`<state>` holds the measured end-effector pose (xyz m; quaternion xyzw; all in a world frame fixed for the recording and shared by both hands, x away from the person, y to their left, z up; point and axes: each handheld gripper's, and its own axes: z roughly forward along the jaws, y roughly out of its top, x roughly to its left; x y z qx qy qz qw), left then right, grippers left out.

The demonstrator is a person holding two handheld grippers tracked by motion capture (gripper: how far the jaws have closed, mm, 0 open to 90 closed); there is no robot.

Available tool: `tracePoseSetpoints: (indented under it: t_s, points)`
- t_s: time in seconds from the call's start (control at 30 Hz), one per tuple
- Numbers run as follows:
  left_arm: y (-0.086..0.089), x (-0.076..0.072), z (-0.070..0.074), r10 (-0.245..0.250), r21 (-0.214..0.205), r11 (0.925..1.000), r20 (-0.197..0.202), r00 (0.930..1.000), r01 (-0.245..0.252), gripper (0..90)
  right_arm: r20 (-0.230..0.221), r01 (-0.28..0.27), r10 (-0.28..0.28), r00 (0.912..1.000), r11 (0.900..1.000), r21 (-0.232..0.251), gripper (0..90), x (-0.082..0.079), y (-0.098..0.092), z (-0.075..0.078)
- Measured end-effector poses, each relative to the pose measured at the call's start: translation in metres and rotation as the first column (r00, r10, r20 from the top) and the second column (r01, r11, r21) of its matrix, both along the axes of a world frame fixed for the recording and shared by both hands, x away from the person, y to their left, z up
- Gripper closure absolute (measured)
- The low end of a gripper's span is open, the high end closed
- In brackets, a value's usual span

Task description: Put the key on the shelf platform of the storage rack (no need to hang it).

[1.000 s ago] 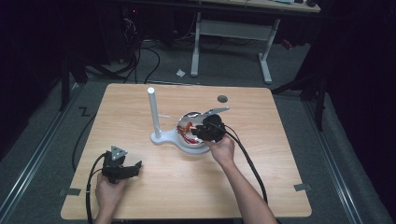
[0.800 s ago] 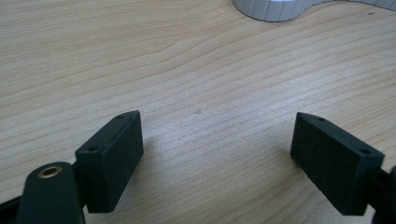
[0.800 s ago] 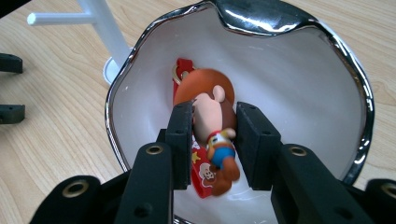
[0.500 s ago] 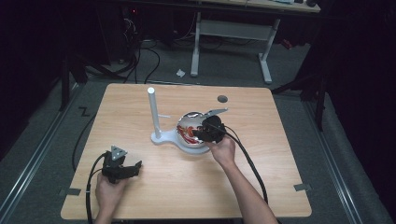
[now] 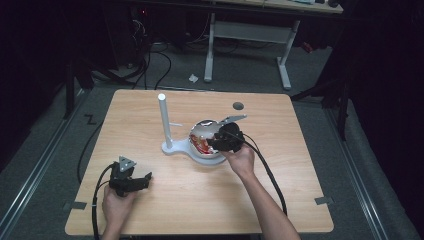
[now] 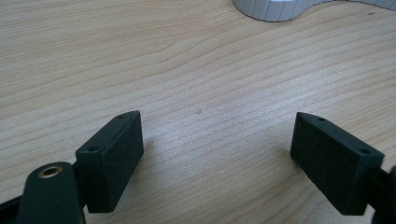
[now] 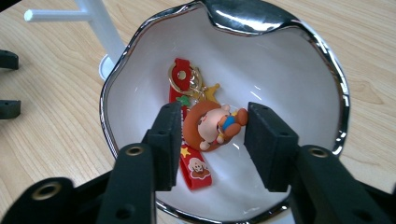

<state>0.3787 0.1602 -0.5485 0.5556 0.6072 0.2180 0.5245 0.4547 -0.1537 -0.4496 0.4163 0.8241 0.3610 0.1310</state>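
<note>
Right claw (image 7: 212, 140) open inside white bowl (image 7: 299, 70) at frame centre, jaws either side of cartoon keychain (image 7: 212, 123) on red strap, not clamped. Left claw (image 6: 219, 154) wide open, empty, over bare wood surface (image 6: 187, 60), lower left in high view.

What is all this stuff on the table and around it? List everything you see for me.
Table: one, light wood, centre.
Bowl: one, white with silver rim, mid-table.
Keychain: one, red strap, brown-haired figure charm, gold ring, lying in the bowl.
Stand: one, white upright post with side peg, beside the bowl.
Desk frame: one, white, on the floor beyond.
Left gripper: black, open, low over bare wood, near-left.
Right gripper: black, open, jaws either side of the charm inside the bowl.
</note>
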Motion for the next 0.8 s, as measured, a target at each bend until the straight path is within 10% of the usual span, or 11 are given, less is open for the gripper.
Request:
tracePoseSetpoints:
  t_s: [0.8]
  points:
    - [0.000, 0.000, 0.000, 0.000, 0.001, 1.0000, 0.000, 1.0000, 0.000, 17.6, 0.102, 0.060, -0.066, 0.9926, 0.9966, 0.057, 50.0, -0.020, -0.040, 0.030]
